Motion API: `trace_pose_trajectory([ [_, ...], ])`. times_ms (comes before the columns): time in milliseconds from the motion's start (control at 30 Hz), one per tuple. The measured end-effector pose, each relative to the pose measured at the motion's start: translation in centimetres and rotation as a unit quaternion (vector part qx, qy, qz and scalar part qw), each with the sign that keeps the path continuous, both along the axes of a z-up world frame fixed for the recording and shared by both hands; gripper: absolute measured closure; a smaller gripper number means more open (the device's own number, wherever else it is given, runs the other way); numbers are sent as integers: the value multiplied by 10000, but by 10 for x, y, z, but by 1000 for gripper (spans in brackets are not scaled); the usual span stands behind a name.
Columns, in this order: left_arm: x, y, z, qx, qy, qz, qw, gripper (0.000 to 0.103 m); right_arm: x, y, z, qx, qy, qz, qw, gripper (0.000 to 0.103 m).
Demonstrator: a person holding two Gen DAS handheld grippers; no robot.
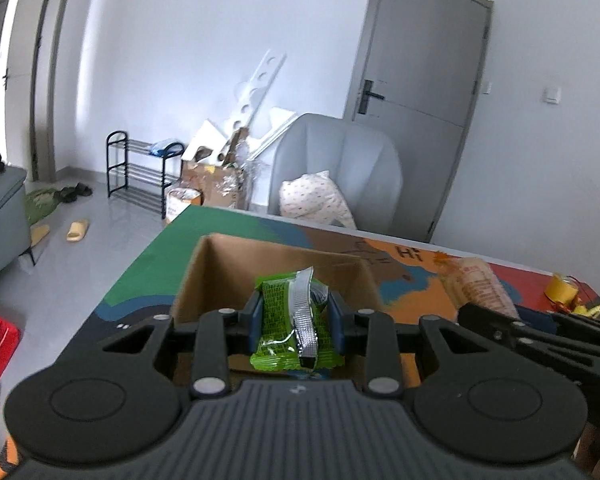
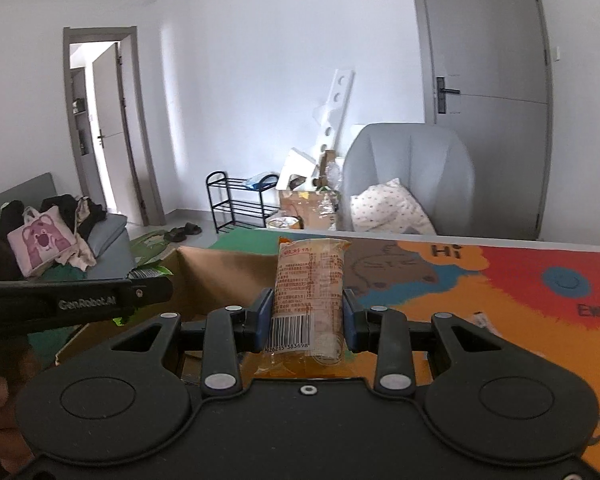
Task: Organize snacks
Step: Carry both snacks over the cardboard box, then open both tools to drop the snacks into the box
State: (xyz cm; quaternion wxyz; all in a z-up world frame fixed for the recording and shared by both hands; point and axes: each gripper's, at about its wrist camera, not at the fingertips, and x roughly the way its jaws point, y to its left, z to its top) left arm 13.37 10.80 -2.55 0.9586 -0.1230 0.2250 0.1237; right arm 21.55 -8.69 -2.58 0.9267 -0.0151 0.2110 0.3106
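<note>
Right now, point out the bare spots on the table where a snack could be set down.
Bare mat runs right of the cardboard box, from the "Hi" print to the red patch. The green strip behind the box is free. Crowded: the far right corner around the yellow tape roll.

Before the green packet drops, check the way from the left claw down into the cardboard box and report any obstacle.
Nothing visible blocks it. The left claw grips the green foil snack packet over the open brown cardboard box. The right claw, holding an orange wrapped snack, stays off to the side.
</note>
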Motion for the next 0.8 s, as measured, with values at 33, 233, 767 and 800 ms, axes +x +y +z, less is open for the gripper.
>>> trace_pose_trajectory([
  [33, 1, 5, -2, 25, 22, 53, 10000, 71, 1, 4, -1, -3, 12, 39, 10000, 70],
  [233, 7, 25, -14, -54, 168, 173, 9997, 71, 4, 28, -6, -40, 103, 205, 9997, 69],
  [767, -20, 49, -4, -451, -81, 760, 9961, 43, 11, 58, -7, 278, 335, 547, 9976, 69],
  [800, -23, 51, -3, -442, -92, 804, 9957, 42, 12, 61, -6, 297, 347, 561, 9974, 69],
])
